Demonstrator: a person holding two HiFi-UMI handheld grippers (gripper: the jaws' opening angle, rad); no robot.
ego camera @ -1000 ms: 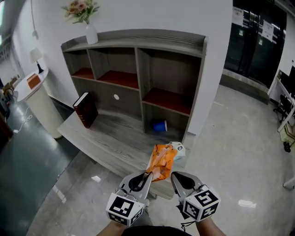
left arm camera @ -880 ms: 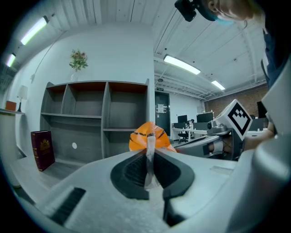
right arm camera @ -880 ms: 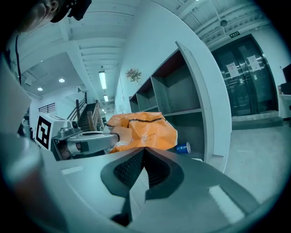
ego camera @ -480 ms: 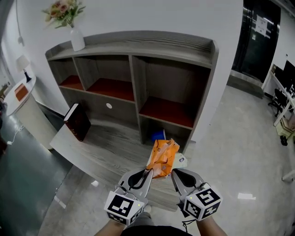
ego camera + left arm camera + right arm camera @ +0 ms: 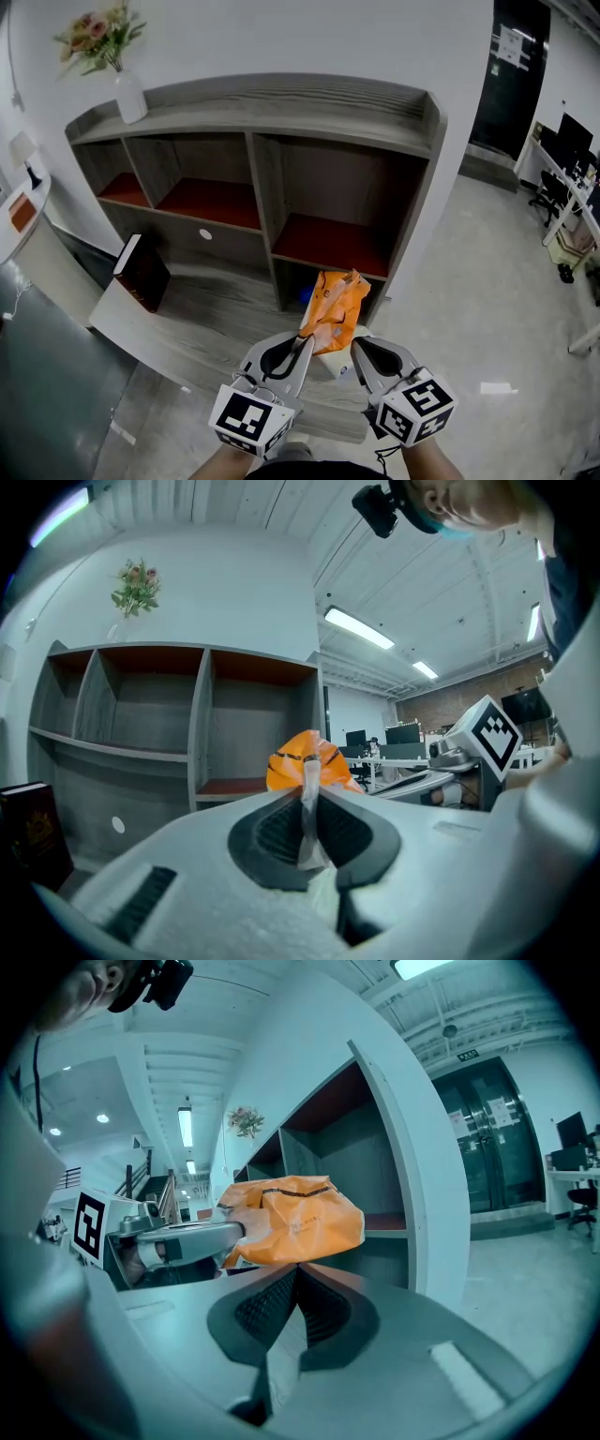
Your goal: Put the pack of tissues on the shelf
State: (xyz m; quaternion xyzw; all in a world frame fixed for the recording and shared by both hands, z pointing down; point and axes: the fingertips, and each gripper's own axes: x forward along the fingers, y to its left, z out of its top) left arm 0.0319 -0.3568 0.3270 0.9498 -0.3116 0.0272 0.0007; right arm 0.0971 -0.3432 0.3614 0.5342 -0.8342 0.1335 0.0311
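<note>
Gripped at lower centre of the head view, before the lower right compartment of the shelf (image 5: 281,94): orange pack of tissues (image 5: 335,305). Fingers of left gripper (image 5: 305,339) closed tight on its clear end flap, fingers of right gripper (image 5: 354,343) closed on its orange edge. Wrapper print too small to read.

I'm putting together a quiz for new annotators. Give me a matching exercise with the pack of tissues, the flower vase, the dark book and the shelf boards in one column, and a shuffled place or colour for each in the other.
Things
1. pack of tissues
2. flower vase
3. dark book
4. shelf boards

Place or colour
A. on top of the shelf unit, left end
B. red
C. pinched by the left gripper and right gripper
D. standing on the lower ledge, left side

Pairs: 1-C, 2-A, 3-D, 4-B
</note>
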